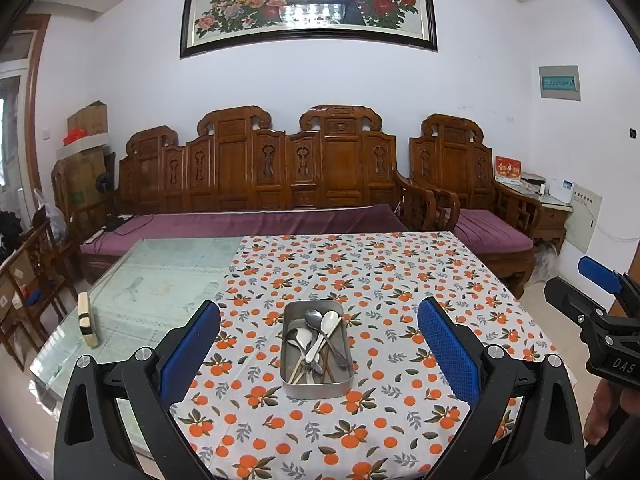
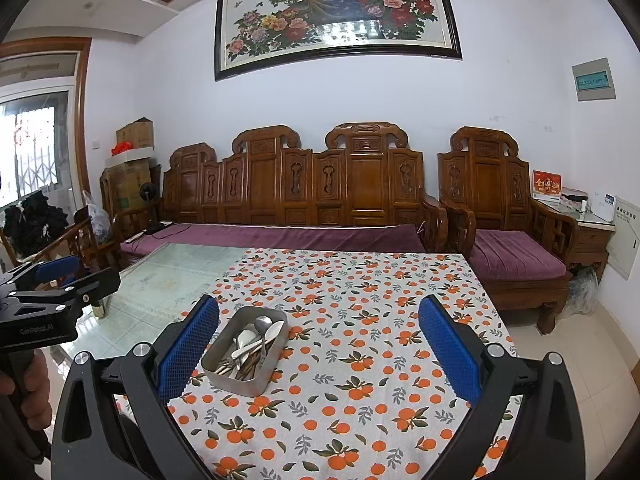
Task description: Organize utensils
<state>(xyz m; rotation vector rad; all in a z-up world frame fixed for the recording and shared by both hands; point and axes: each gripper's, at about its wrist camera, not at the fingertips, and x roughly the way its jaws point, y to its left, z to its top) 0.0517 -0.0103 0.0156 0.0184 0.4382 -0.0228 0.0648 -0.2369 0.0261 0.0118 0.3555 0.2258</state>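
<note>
you're facing a white wall (image 1: 120, 80) hung with a framed peacock painting (image 1: 308, 0). below it stands a carved wooden bench (image 1: 256, 168) with purple cushions, a matching armchair (image 2: 500, 208) beside it. daylight enters the barred window (image 2: 36, 148) at left.

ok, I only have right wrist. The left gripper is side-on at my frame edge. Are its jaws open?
Observer: Yes. The left wrist view shows the left gripper wide open, with the metal tin of utensils centred between its jaws.
Operator: Anything on the bare glass behind it? It's mostly blocked for me.
Observer: A small gold block stands upright on the glass table, apart from the orange-print cloth.
</note>
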